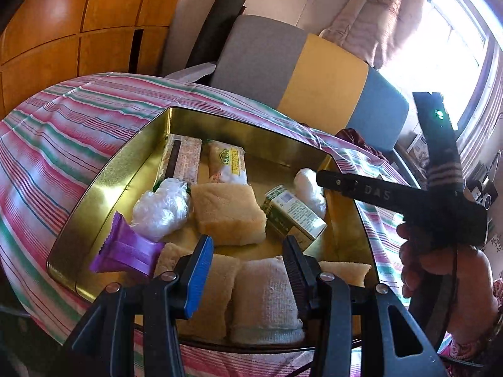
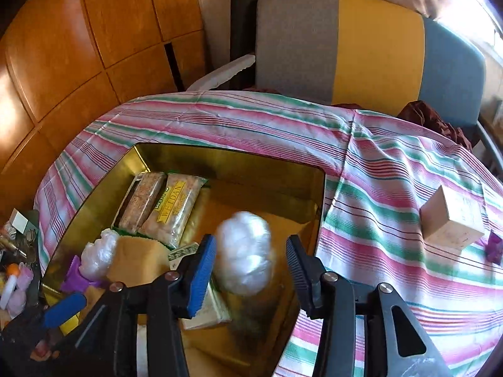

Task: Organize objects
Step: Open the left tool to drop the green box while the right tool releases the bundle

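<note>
On the striped cloth (image 2: 361,163) over the counter sits a gold tin (image 1: 103,176) w/ lots of stuff inside. Left gripper (image 1: 248,270) hangs over the near end of the tin, jaws open, nothing between them; a white rolled sock (image 1: 264,301) lies right below. Right gripper (image 2: 251,270) is over the tin's right side, jaws open too. A white plastic ball (image 2: 243,251) shows blurry between them; can't tell if it touches the pads. Inside the tin: 2 snack packs (image 1: 204,160) at the far end, a yellow sponge (image 1: 228,213) in the middle, a green & white box (image 1: 294,216) beside it, a purple wrapper (image 1: 125,251) at the left. Outside, a small tan box (image 2: 452,220) sits on the cloth, well apart from the tin.
</note>
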Action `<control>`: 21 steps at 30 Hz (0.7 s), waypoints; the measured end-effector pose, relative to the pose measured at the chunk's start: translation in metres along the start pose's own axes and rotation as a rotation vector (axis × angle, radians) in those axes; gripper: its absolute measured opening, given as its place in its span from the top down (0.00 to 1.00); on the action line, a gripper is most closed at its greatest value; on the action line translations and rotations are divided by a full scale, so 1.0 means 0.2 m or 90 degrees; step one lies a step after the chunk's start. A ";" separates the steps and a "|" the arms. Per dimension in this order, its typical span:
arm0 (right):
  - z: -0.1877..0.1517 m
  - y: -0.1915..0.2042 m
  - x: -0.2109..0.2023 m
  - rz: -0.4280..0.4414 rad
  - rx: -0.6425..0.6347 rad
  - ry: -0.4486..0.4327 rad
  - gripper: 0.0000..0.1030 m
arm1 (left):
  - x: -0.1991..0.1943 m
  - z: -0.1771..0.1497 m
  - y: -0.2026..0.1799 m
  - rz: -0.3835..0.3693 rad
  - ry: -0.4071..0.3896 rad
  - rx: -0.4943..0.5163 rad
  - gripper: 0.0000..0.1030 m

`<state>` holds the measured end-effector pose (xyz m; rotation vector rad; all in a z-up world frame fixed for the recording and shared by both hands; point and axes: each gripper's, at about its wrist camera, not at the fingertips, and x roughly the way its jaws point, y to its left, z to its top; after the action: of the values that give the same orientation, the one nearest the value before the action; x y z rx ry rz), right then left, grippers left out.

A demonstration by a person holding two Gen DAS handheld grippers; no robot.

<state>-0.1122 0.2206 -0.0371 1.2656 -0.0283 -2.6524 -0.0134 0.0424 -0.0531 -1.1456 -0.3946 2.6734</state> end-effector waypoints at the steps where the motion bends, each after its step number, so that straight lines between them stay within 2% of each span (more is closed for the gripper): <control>1: -0.01 0.00 -0.01 -0.001 -0.003 -0.001 0.53 | 0.00 0.00 0.00 0.000 -0.001 -0.001 0.55; 8: -0.05 0.04 -0.07 -0.005 -0.036 -0.010 0.52 | -0.01 -0.01 -0.02 -0.001 0.002 0.006 0.55; 21: -0.10 0.06 -0.20 -0.032 -0.043 -0.022 0.50 | -0.02 -0.03 -0.06 -0.022 0.008 0.016 0.55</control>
<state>-0.0695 0.2180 -0.0185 1.2151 0.0876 -2.6929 -0.0061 0.0543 -0.0504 -1.1376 -0.3737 2.6324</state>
